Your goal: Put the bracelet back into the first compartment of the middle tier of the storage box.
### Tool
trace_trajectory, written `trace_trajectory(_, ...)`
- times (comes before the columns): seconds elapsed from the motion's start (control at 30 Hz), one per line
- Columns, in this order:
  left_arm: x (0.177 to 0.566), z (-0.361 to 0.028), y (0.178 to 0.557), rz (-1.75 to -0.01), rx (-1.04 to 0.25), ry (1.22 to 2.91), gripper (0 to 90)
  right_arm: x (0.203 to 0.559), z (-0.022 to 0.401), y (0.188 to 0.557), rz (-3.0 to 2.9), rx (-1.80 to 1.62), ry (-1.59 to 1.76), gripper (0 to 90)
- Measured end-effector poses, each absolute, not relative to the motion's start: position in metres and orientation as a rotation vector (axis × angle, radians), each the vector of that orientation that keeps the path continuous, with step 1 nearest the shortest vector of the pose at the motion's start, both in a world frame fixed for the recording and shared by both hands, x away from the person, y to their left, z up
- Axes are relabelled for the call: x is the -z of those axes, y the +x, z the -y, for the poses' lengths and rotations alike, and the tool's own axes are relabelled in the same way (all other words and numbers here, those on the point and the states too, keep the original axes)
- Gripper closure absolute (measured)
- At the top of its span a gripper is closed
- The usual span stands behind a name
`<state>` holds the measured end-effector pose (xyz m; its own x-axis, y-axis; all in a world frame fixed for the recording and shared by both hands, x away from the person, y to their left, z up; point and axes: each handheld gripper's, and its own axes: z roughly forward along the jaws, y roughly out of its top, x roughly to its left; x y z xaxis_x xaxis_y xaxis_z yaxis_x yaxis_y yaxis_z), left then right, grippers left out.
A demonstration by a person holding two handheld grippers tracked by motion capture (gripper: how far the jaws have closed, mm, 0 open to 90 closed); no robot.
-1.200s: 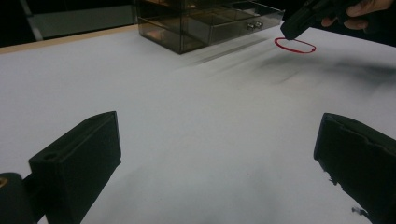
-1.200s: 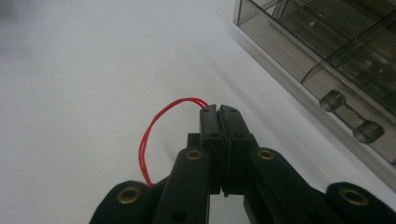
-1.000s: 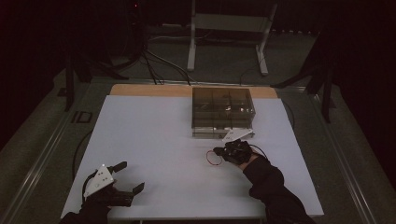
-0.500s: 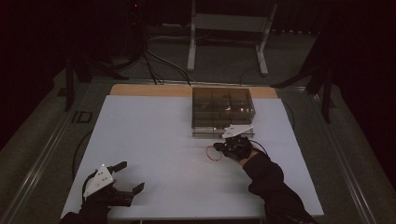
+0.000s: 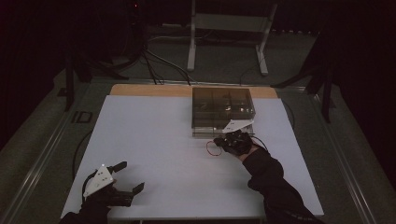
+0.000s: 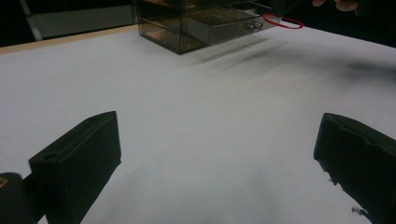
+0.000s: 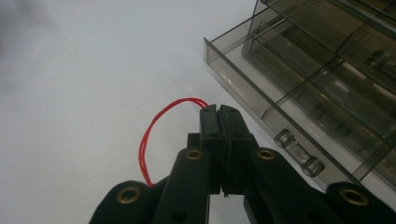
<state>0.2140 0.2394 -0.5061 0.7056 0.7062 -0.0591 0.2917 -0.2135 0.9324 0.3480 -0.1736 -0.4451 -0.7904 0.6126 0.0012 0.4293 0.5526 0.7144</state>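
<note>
At the near edge of the white table, the left gripper rests low at the person's left corner, its two black jaws spread wide with nothing but bare tabletop between them. Farther in and to the right, a dark sleeve reaches forward to the right gripper, whose jaws are pressed together on a red rubber band; the band loops out from the jaw tips to one side and hangs just above the white surface. Just beyond it stands a smoky transparent drawer box, its lowest drawer pulled out toward the gripper, divided into compartments and fitted with a clear knob. Behind the box a strip of bare wood edges the table. Beyond that the room is dark: grey floor, trailing cables and a pale metal stand.
</note>
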Motion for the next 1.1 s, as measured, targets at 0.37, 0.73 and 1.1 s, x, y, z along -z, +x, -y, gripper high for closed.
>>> trace_trajectory(0.37, 0.506, -0.239, 0.214, -0.788, -0.463, 1.799, 2.2, 0.439, 0.173, 0.355, -2.517, -1.079, 0.877, 90.0)
trace_trajectory(0.73, 0.506, -0.239, 0.214, -0.787, -0.463, 1.799, 2.2, 0.435, 0.172, 0.364, -2.498, -1.08, 0.884, 90.0)
trace_trajectory(1.1, 0.506, -0.239, 0.214, -0.785, -0.463, 1.802, 2.2, 0.428, 0.173, 0.372, -2.478, -1.076, 0.891, 90.0)
